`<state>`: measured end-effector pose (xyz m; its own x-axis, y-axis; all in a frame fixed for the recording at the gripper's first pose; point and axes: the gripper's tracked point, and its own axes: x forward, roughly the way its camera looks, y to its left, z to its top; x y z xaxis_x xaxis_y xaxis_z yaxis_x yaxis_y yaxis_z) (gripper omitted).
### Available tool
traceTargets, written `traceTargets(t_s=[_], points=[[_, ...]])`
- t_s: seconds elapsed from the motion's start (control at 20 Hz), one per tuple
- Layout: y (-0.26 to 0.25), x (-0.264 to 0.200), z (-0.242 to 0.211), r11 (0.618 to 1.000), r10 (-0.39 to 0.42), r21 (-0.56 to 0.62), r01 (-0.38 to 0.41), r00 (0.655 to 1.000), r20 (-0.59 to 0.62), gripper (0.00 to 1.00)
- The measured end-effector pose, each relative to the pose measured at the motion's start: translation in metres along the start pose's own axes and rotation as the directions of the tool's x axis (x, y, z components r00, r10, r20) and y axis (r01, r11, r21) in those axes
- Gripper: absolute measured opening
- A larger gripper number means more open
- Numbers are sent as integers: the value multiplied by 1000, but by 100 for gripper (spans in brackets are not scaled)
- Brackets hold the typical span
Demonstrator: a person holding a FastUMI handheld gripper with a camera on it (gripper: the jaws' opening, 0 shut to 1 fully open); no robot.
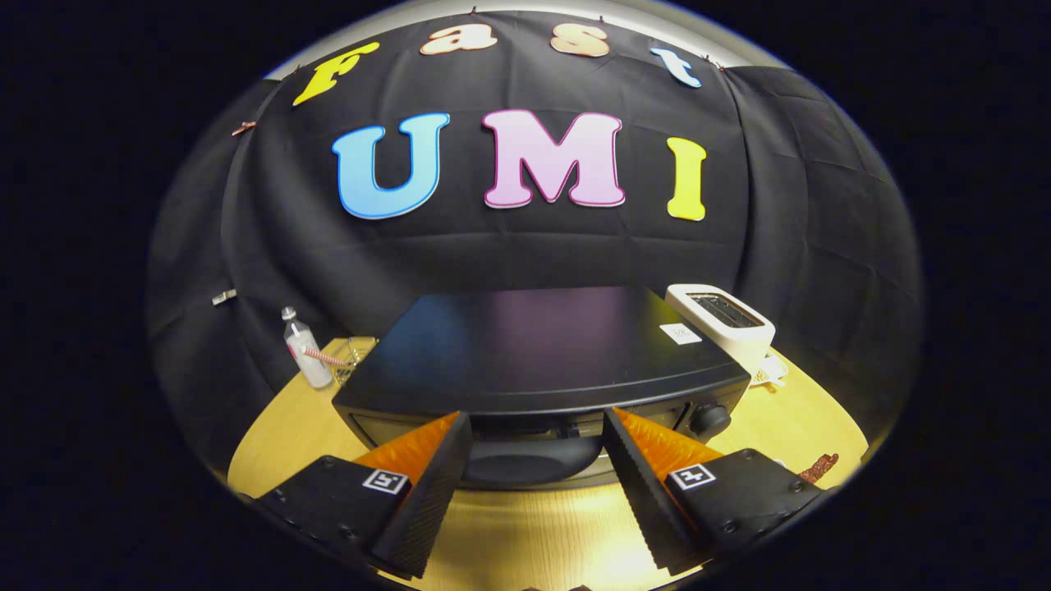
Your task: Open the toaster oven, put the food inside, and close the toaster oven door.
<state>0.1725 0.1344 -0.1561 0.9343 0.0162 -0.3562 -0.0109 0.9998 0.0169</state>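
The black toaster oven (534, 345) stands on the wooden table (525, 533), seen from above and in front. Its dark rounded door handle (530, 461) lies between and just below my fingertips. A control knob (709, 419) sits at the front right. My gripper (535, 419) is open, its black ribbed fingers (427, 492) spread either side of the handle and touching nothing. From this angle I cannot tell whether the door is ajar. A brown piece of food (819, 469) lies on the table to the right of the right finger.
A white pop-up toaster (722, 322) stands behind the oven's right corner. A small clear bottle (304, 353) and a wire basket (353, 355) sit at the oven's back left. Bare wood shows in front of the oven.
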Motion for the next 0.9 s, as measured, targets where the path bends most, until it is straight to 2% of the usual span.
traceTargets(t_s=[0.2,0.5,0.75,0.9], points=[[-1,-5,-8,1000,11,-16,-12,1000,-21,100],[-3,-37,-32,999,34,-14,-35,998,-47,100],[-6,-69,-88,996,84,-1,-86,983,-162,99],[-5,-86,-143,992,117,-1,-123,950,-290,98]])
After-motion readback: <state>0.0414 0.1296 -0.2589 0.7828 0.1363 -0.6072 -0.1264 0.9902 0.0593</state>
